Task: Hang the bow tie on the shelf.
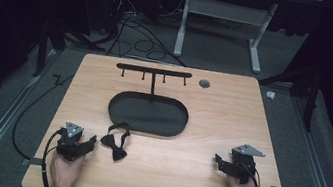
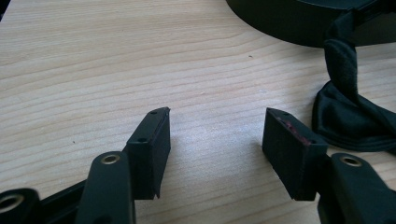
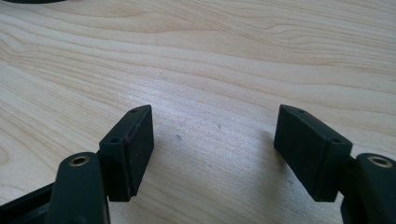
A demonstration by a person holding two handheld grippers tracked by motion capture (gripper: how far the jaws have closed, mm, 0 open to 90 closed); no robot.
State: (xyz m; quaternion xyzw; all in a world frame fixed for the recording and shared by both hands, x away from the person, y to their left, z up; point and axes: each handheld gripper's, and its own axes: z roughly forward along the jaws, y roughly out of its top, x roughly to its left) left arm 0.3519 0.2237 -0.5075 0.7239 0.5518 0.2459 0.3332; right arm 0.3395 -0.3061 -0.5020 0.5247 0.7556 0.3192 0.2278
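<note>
1. We see the left hand-held gripper (image 1: 90, 142) resting on the tabletop (image 1: 182, 172), jaws spread and empty.
2. Just to its right lies the black bow tie (image 1: 114, 147), untouched, near the dark oval tray (image 1: 116, 111).
3. Well apart on the right, the right hand-held gripper (image 1: 218, 161) rests with jaws parted over bare wood.

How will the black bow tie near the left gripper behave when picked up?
The bow tie looks like soft fabric, so probably light and floppy. Its thin strap lies looped loosely and would likely dangle. Pushed, it should bunch rather than roll.
</note>
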